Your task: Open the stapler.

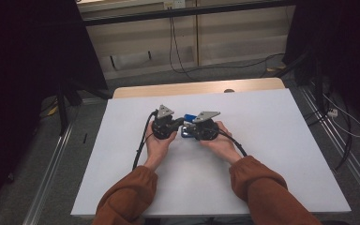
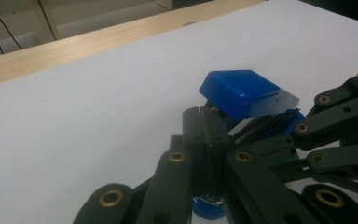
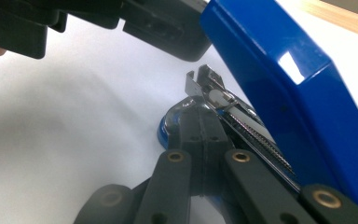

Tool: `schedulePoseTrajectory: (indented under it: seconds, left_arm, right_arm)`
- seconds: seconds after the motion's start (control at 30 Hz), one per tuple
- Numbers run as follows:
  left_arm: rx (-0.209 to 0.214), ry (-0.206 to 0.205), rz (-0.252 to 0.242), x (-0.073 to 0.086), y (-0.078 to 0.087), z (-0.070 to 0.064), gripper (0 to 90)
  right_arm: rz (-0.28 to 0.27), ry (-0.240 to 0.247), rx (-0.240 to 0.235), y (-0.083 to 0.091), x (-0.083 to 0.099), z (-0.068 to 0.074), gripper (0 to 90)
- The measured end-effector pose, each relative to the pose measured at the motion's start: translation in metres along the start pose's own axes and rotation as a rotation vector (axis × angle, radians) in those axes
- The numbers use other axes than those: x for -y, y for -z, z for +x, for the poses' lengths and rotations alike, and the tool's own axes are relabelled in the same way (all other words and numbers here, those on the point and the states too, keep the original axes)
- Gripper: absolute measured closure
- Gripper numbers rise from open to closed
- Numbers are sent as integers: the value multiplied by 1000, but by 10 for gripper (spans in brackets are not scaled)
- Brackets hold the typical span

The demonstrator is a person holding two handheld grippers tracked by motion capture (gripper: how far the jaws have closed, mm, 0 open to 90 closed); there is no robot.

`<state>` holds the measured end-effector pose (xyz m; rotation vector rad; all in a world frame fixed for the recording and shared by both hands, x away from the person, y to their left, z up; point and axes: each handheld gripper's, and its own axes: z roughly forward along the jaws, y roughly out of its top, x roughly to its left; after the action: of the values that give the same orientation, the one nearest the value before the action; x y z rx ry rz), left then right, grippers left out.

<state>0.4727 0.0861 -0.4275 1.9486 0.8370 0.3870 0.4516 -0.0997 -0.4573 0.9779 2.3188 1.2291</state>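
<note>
- Here, a blue stapler (image 1: pixel 188 124) sits near the middle of the white surface (image 1: pixel 272 154), between the two grippers.
- The left gripper (image 2: pixel 205 122), just left of the stapler, has its jaws pressed together on what looks like the stapler's metal base.
- The right gripper (image 3: pixel 200 122), just right of the stapler, is likewise closed tight on a metal part under the lid.
- The stapler's blue lid (image 2: pixel 242 93) is swung up, and the staple track (image 3: pixel 256 135) beneath it lies bare.
- Judging from this, opening is done; loading or closing the stapler seems left.
</note>
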Motion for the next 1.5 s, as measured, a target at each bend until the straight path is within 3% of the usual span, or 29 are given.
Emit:
schedulePoseTrajectory:
  seconds: [0.43,0.5,0.83,1.0,1.5]
  left_arm:
    - [3,13,-17,-5,1,-3,900]
    - [2,-6,-12,-6,2,-3,900]
    - [15,-5,-29,-10,1,-4,900]
    - [17,-1,-28,-9,1,-3,900]
    - [12,2,-29,-9,0,-4,900]
  right_arm:
    - [-8,-15,-7,-1,0,-1,900]
    - [-11,-16,-7,-1,1,-1,900]
    - [-2,-12,3,1,0,0,900]
    - [-28,-15,6,7,-3,0,900]
    - [-105,-19,108,12,-4,5,900]
